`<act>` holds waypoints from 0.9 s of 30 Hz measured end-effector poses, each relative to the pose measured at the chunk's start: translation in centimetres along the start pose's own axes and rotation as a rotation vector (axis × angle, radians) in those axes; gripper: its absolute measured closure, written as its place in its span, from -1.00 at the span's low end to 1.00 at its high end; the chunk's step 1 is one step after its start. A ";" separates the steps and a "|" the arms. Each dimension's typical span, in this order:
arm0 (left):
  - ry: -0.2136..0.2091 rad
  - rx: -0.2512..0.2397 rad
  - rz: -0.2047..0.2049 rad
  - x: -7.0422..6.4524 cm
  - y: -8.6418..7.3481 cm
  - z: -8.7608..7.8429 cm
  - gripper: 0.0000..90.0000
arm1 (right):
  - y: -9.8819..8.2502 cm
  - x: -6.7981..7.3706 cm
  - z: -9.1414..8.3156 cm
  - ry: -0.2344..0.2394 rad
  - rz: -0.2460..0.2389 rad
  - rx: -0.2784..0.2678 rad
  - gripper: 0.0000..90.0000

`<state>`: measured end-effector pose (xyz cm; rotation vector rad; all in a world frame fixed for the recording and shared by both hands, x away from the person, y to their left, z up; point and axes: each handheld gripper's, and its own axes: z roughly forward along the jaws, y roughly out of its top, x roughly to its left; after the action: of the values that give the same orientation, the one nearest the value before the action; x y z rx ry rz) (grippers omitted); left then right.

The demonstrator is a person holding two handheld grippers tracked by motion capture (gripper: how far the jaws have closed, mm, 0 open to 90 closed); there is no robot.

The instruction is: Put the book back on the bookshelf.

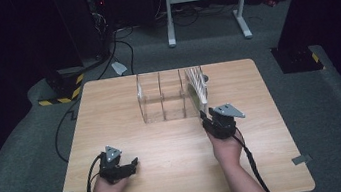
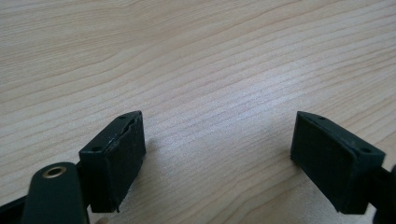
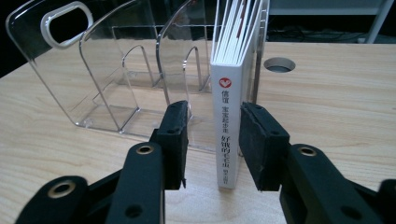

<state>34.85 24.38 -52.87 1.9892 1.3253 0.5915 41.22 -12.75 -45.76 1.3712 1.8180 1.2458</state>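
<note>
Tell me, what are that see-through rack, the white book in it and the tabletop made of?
The rack looks like clear glossy plastic, perhaps acrylic: the table shows through its dividers and their edges catch light. The book seems paper, with a smooth white printed spine and thin page edges on top. The table shows pale wood grain with a soft sheen; solid wood or laminate, I can't tell.

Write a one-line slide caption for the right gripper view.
Right gripper open around the spine of a white book standing in the end slot of a clear rack on a wooden table.
</note>
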 end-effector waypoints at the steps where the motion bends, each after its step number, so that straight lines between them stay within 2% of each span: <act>1: 0.000 0.000 0.000 0.0 0.0 0.0 -0.60 | -0.1 0.0 -0.1 0.004 -0.008 0.002 0.30; 8: 0.000 0.000 0.000 0.0 0.0 0.0 -0.60 | -0.7 0.2 -0.5 0.030 -0.062 0.024 0.09; 14: 0.000 0.000 -0.001 0.0 0.0 0.0 -0.60 | -1.7 -0.4 -1.2 0.039 -0.080 0.037 -0.11; 20: -0.001 -0.001 0.002 0.0 0.0 0.0 -0.61 | -2.9 -2.1 -2.2 0.025 -0.092 0.051 -0.27; 23: 0.000 -0.001 0.002 0.0 0.0 0.0 -0.61 | -3.6 -3.3 -2.9 0.003 -0.095 0.064 -0.32; 27: 0.000 -0.003 -0.001 0.0 0.0 0.0 -0.61 | -4.6 -5.3 -4.0 -0.037 -0.073 0.088 -0.35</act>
<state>34.86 24.35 -52.89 1.9856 1.3245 0.5925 37.68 -19.37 -48.74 1.3527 1.8999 1.1074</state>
